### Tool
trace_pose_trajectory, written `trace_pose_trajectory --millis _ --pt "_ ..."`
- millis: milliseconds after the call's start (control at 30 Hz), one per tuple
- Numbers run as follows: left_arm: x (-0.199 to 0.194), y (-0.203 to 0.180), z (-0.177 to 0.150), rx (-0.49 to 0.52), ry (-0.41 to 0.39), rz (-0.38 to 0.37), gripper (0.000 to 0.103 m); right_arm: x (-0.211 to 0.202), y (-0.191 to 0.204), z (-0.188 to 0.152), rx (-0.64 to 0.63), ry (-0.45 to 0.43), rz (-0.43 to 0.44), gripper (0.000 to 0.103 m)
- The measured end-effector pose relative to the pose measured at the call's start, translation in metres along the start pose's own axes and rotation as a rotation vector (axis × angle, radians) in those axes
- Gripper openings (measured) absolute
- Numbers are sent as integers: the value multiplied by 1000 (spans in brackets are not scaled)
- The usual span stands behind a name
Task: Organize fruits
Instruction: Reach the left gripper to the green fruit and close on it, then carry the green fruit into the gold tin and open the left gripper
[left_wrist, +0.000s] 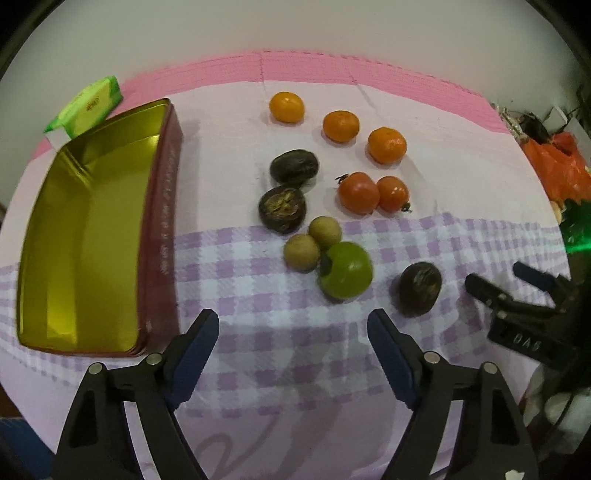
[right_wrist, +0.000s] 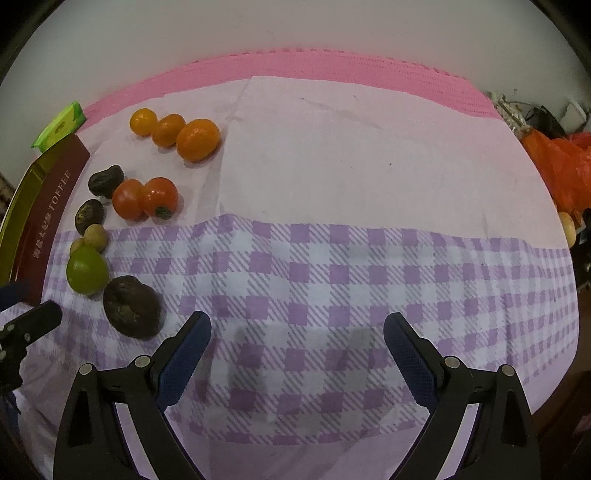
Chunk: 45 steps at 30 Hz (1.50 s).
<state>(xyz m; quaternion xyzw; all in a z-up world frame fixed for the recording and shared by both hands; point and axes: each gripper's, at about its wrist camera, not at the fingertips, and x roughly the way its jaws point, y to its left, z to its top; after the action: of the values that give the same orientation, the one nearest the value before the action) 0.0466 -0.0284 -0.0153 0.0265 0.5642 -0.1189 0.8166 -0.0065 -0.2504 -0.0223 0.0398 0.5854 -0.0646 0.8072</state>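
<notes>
**Room and surroundings**

I see a plain pale wall (right_wrist: 295, 26) behind the work surface, evenly lit and bare. A pink mat (right_wrist: 332, 62) runs along the far edge, under a cloth (right_wrist: 369, 155) that is pale pink at the back and purple-and-white checked nearer me. Soft shadows fall on the checks. At the right edge I note clutter: an orange plastic bag (right_wrist: 554, 162) and dark cables (left_wrist: 532, 125), too blurred to identify. Light looks dim, indoor.
</notes>
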Motion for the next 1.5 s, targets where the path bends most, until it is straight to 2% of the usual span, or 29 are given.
trace_pose_trajectory --millis 100,133,200,233,333,500,867,1133,1367,1500 --pt "0 -10 5 31 -19 -20 78 6 -3 -1 4 19 9 94" --pt "0 -14 6 47 -26 -21 76 9 -4 0 7 31 13 94" --pt "2 -22 8 76 -25 -26 65 12 -2 -1 8 51 11 95" --pt "5 -26 10 83 -17 -31 65 12 -1 -1 3 50 11 95" --pt "14 -29 14 86 -4 -28 63 12 1 -1 1 48 20 95" --pt "24 -28 14 74 27 -44 49 14 0 1 -3 46 14 96" --pt "35 -27 19 66 35 -47 34 16 3 -1 -6 41 13 99" --pt "29 -18 13 47 37 -59 33 16 4 -2 -7 39 12 101" --pt "-2 -11 8 57 -11 -79 33 16 4 -3 -7 36 12 103" --pt "-20 3 11 38 -46 -65 33 16 4 -3 -8 34 11 103"
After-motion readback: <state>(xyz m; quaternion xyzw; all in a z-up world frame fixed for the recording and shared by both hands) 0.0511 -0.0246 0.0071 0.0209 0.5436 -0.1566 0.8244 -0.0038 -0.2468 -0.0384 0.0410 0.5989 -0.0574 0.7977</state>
